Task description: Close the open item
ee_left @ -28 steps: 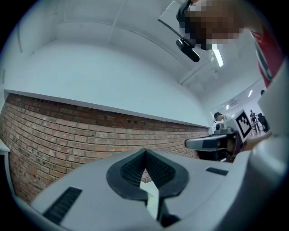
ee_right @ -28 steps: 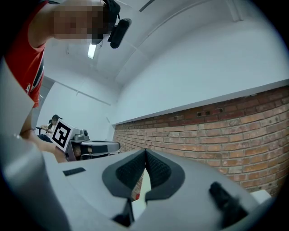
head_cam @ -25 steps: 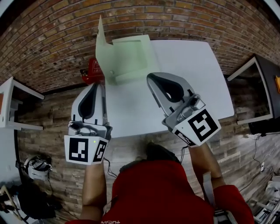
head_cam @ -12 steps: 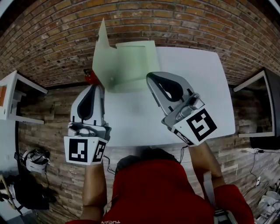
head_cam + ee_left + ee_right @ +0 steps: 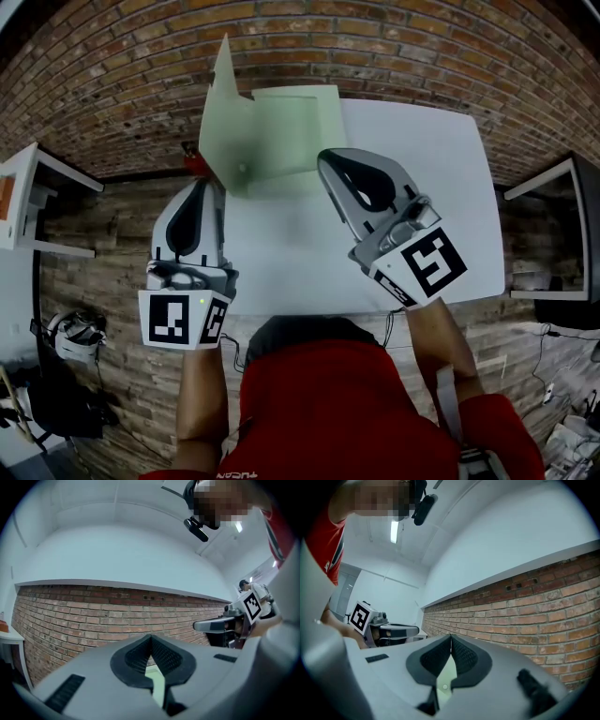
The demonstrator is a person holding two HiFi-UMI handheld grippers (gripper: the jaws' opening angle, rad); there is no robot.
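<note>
Hovering mid-frame with left claw (image 5: 210,184) and right claw (image 5: 324,156) pinched shut, empty. Aimed at open green folder (image 5: 286,131) upper centre, probably to push raised cover (image 5: 223,117) down.

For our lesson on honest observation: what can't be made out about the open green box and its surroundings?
- Red object, head view: mostly hidden behind the green box; unidentifiable.
- Green box, gripper views: only a sliver shows beneath the shut tongs of the left gripper and right gripper.
- Table near edge, head view: partly covered by the person's head.
</note>
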